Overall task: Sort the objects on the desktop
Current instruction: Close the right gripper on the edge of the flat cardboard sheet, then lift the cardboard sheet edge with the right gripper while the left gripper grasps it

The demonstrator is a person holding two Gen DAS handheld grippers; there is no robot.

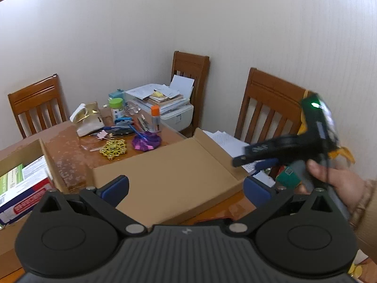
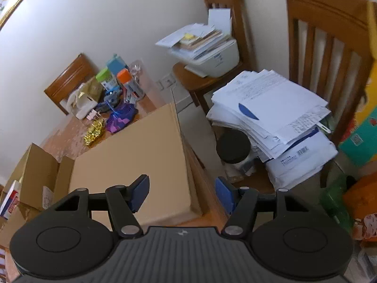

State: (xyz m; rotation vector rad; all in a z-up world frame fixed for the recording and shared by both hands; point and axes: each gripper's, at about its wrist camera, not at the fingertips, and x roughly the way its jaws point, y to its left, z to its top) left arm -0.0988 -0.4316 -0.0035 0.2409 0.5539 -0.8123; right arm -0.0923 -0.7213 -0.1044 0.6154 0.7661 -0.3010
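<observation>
- Clutter (image 1: 122,132) heaped at table's far end, beyond flat box (image 1: 169,179); left gripper (image 1: 186,188) wide, empty, above box; right gripper (image 1: 256,162) blurred, in hand (image 1: 339,179).
- Clutter (image 2: 110,103) far left past box (image 2: 132,155); right gripper (image 2: 182,194) apart, empty, over box's right edge; papers (image 2: 275,108) stacked on chair (image 2: 329,35).

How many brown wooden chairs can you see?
3. One brown wooden chair stands at the table's far left, another in the corner holds a white printer, and the nearest holds paper stacks. Others may be hidden.
</observation>
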